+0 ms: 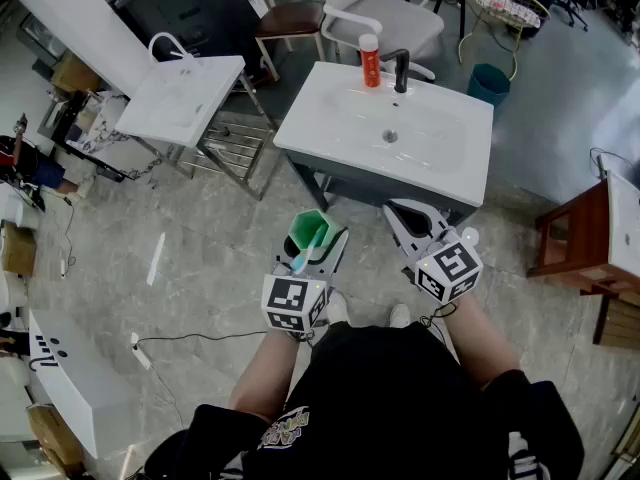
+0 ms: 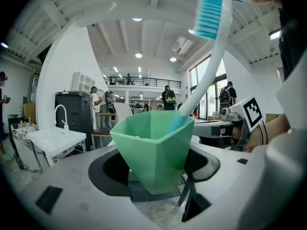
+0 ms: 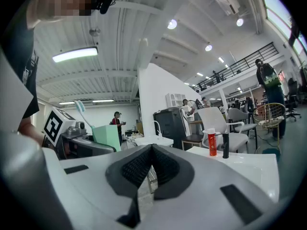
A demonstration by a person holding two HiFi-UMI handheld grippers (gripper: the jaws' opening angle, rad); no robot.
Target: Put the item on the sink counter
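A faceted green cup (image 1: 306,231) (image 2: 153,147) with a white and blue toothbrush (image 1: 300,260) (image 2: 211,56) standing in it sits between the jaws of my left gripper (image 1: 318,232) (image 2: 156,176), which is shut on the cup. I hold it low, in front of the white sink counter (image 1: 440,163) (image 3: 249,164). My right gripper (image 1: 407,212) (image 3: 151,150) hangs beside it on the right, shut and empty, its pads meeting. The right gripper view also catches the cup (image 3: 106,135) at its left.
On the counter's back edge stand a red bottle (image 1: 370,60) (image 3: 212,143) and a black faucet (image 1: 401,70). A second white sink (image 1: 180,98) stands to the left. Behind are a chair (image 1: 385,8) and a green bin (image 1: 489,83). A wooden table (image 1: 585,233) is at the right.
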